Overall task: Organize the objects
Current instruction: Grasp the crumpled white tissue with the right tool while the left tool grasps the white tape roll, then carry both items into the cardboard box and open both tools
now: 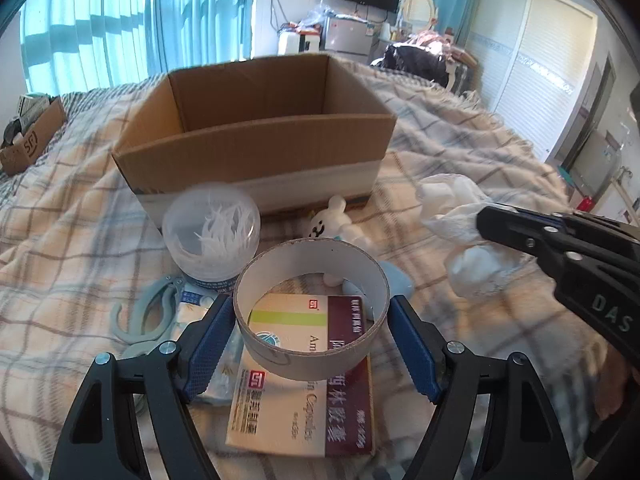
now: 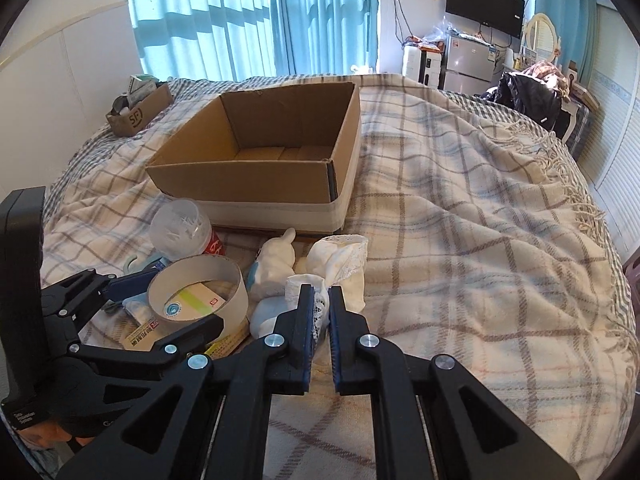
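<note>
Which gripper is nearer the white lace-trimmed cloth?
Right. The right gripper is pinching the white lace-trimmed cloth; the left gripper is off to its left, gripping the cardboard tape ring.

Readable print on three things

The medicine box (image 1: 304, 380) under the tape ring carries Chinese characters on its maroon band, a red square logo, and Latin letters of which "An…" and "…n Capsules" show, the ring hiding the rest. The small cardboard box (image 2: 140, 114) at the bed's far corner bears "SF". The right gripper (image 1: 486, 220) body reads "DAS".
</note>
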